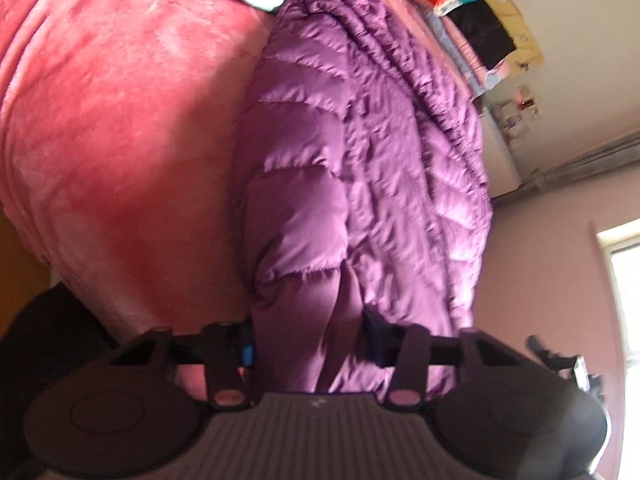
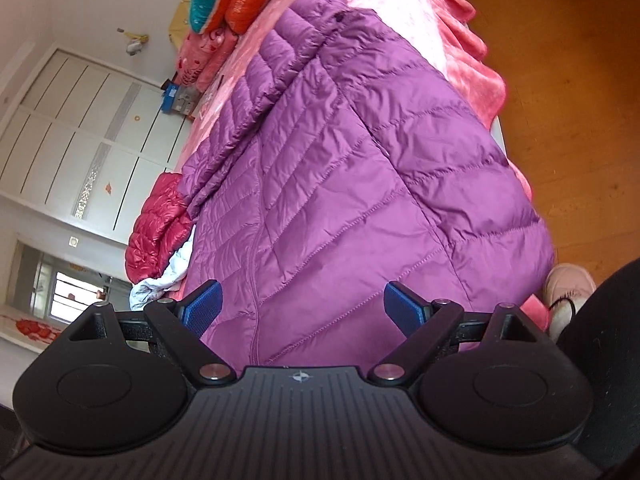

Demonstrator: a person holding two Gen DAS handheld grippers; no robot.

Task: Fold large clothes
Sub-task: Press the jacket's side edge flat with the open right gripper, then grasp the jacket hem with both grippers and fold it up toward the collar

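A bed covered by a plush pink blanket [image 1: 120,120] is seen ahead of both tongs. A purple quilted down jacket [image 2: 360,184] is spread on it. A fold of it is clamped by the left tongs [image 1: 310,344]; the right tongs [image 2: 302,308] are held apart above its hem.

Legible text: none was found in either view. A small compass-star emblem [image 2: 298,376] stood on the right gripper's black body, without lettering.
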